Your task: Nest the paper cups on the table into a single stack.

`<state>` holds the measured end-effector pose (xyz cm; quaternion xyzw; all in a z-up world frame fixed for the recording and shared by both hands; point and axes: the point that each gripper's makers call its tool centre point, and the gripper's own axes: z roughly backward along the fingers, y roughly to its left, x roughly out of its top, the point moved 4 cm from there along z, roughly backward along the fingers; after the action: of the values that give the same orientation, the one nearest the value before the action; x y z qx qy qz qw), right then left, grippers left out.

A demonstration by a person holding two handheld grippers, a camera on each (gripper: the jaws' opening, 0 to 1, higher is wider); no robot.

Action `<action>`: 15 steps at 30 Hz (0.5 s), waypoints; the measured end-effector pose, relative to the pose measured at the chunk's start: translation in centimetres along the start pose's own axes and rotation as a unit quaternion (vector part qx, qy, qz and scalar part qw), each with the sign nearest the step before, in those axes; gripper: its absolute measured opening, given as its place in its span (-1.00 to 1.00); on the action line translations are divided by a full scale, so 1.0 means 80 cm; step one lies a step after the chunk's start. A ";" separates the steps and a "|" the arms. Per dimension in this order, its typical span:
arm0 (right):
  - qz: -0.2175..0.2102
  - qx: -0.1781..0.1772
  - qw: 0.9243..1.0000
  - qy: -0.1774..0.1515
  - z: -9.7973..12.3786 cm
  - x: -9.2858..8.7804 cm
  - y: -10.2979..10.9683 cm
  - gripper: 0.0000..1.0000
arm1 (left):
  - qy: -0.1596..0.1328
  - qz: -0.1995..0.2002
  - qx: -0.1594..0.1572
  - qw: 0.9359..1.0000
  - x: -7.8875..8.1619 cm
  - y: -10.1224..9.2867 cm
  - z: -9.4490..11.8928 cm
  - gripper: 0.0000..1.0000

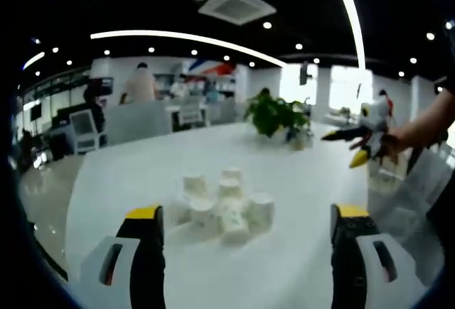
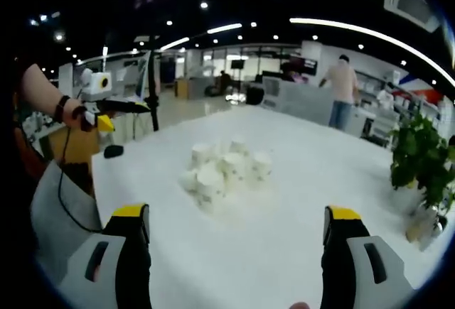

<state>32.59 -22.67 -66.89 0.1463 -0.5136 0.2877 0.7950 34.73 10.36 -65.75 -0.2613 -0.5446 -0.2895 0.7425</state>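
Left gripper view: blurry, so the exact count of paper cups (image 1: 220,206) is hard to tell and their printed pattern is unreadable. The left gripper (image 1: 247,227) has its jaws spread wide with nothing between them, held low over the white tabletop (image 1: 128,174), short of the cups. The cups sit clustered mid-tabletop, white, some upright, some apparently tipped. The right gripper (image 1: 355,145) shows at the right edge, held by a hand (image 1: 398,142), raised above the tabletop; cannot tell how far open it is. A potted plant (image 1: 277,116) stands behind the cups.

Right gripper view: the right gripper (image 2: 234,227) is wide open and empty, aimed at the cup cluster (image 2: 224,170). The left gripper (image 2: 117,106) is at the left, its wrist cut by the frame.
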 end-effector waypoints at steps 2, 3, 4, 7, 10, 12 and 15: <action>-0.003 -0.005 1.000 0.009 -0.003 -0.004 0.000 1.00 | -0.008 0.002 -0.001 1.000 0.000 0.005 0.002 0.92; -0.005 -0.007 1.000 0.008 -0.006 -0.005 0.001 0.99 | -0.012 0.004 -0.002 1.000 0.000 0.005 0.003 0.93; -0.004 -0.008 1.000 0.008 -0.009 -0.005 0.004 0.99 | -0.025 0.009 -0.004 1.000 0.002 0.006 0.003 0.94; 0.006 0.000 1.000 0.015 -0.033 -0.007 0.010 0.97 | -0.002 0.011 0.001 1.000 -0.013 0.009 0.004 0.93; -0.003 0.019 1.000 0.018 -0.070 -0.011 0.018 0.86 | -0.001 0.015 0.004 1.000 -0.018 0.006 0.006 0.93; 0.002 0.037 0.999 0.037 -0.102 -0.020 0.025 0.73 | 0.016 0.007 0.003 1.000 -0.024 0.001 0.008 0.94; -0.013 0.087 0.995 0.049 -0.150 -0.031 0.043 0.54 | 0.041 -0.007 0.007 0.999 -0.032 -0.006 0.013 0.94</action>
<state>38.52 -14.39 -74.52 0.2072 -0.4456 0.3275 0.8070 33.15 11.12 -67.89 -0.2407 -0.5175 -0.3012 0.7639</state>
